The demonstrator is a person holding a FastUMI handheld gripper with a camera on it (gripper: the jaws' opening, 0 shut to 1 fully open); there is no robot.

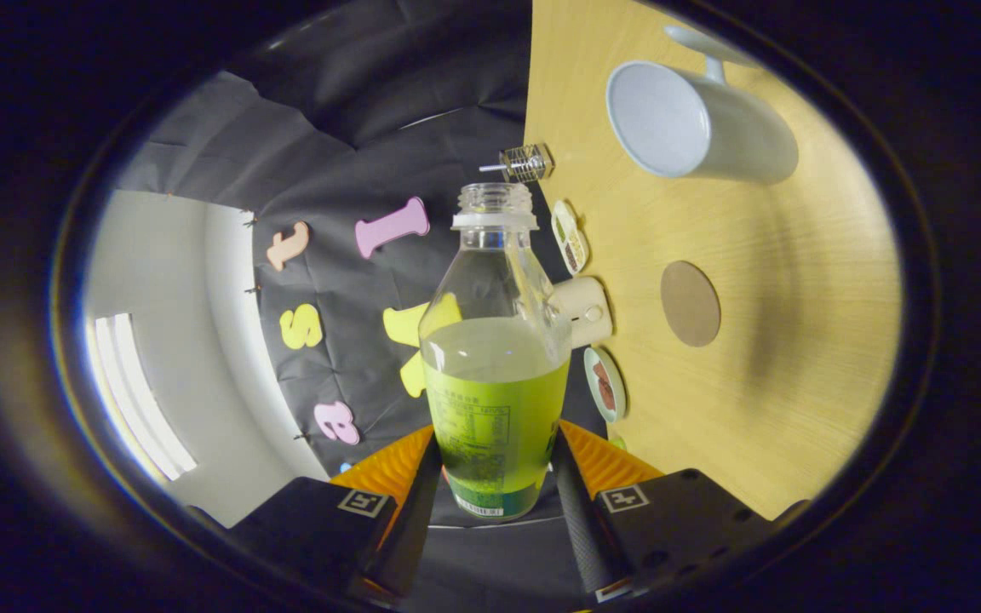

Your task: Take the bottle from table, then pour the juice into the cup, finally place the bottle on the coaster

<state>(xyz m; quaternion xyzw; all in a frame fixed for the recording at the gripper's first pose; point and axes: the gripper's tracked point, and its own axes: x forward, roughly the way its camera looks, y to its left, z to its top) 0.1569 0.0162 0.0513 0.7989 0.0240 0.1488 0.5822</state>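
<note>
Bottle (495,358), uncapped and half full of green juice, sits clamped between the jaws, tipped sideways with the bench (797,340) standing like a wall. Its mouth is well apart from the cup (695,123); more tilt now may spill juice near the coaster (690,303).

Bottle (495,358) base hidden between the tool (495,477) fingers
</note>
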